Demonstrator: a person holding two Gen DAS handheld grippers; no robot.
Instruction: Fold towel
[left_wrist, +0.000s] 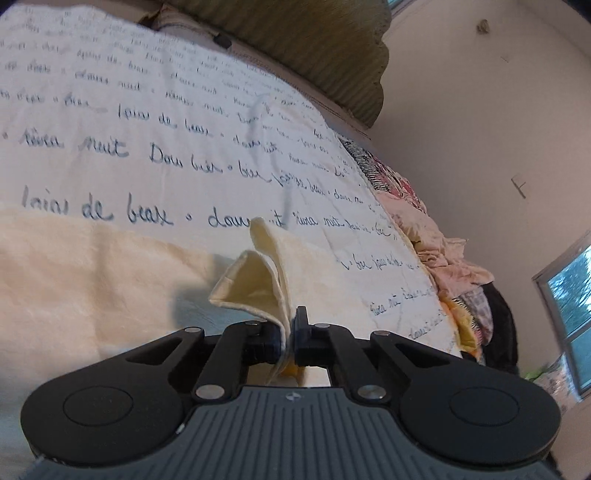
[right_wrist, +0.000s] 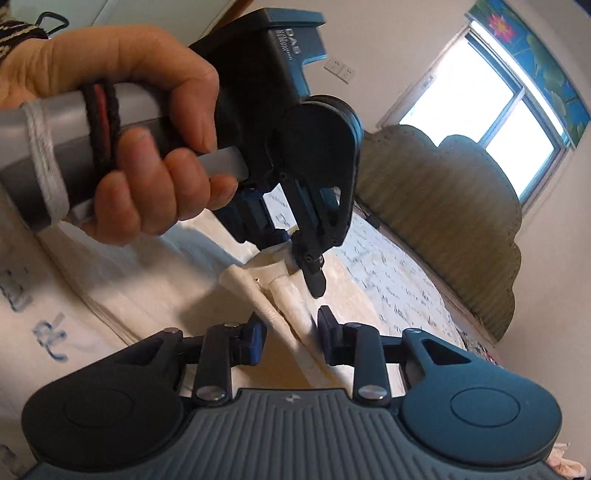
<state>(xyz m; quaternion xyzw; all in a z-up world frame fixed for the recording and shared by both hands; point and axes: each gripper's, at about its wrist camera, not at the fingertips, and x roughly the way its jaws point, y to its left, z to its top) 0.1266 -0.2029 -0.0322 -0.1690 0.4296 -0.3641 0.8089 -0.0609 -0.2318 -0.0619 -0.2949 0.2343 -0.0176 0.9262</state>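
Left claw (left_wrist: 290, 338) pinching towel (left_wrist: 258, 280) corner, right claw (right_wrist: 291, 338) parted around hem

Your towel (left_wrist: 85, 266) is a soft cream yellow. It lies on a white bed sheet (left_wrist: 155, 122) covered in rows of dark blue handwriting. The headboard (right_wrist: 458, 206) is dull green with thin ribs. Your left gripper (left_wrist: 290, 334) is black with a grey ribbed body. A blue flower picture (right_wrist: 532, 48) sits above the window.
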